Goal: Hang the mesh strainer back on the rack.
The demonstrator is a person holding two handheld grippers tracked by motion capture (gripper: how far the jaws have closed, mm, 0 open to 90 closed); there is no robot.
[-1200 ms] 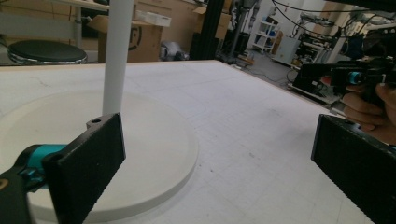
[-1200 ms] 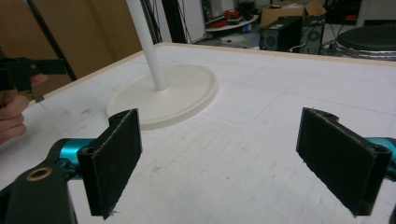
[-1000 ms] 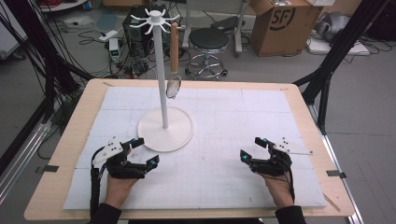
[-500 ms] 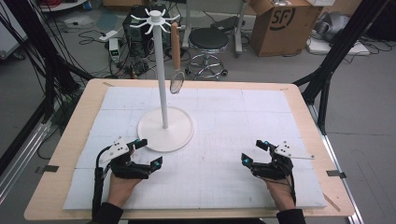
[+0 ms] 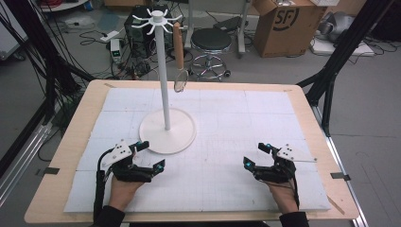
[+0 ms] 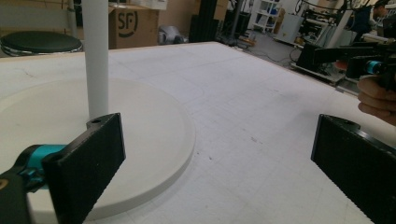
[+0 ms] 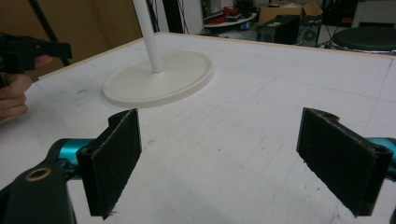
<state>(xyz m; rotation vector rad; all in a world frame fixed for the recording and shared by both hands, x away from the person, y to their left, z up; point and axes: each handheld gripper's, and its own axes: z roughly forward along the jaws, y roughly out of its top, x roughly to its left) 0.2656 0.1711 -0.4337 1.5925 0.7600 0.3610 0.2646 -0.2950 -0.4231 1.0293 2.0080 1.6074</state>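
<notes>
A white hook stand (image 5: 168, 132) rests on its round base left of the table's middle, its pole (image 5: 164, 71) rising to a ring of hooks. From one hook hangs a wooden-handled utensil (image 5: 178, 45) with a small wire head, off the table. My left gripper (image 5: 152, 154) lies low just in front of the base, open and holding nothing. In the left gripper view the gripper (image 6: 219, 177) has the base (image 6: 140, 135) by its left jaw. Near the front right, my right gripper (image 5: 255, 154) is open, and in its own view (image 7: 224, 158) only bare mat lies between the jaws.
A white gridded mat (image 5: 236, 118) covers the wooden table (image 5: 71, 142). Beyond the far edge stand a black stool (image 5: 211, 41), a cardboard box (image 5: 288, 23) and cables on the floor. Black frame legs flank the table.
Both grippers have drawn slightly toward the near edge. The hanging utensil's head has swung a little to the right.
</notes>
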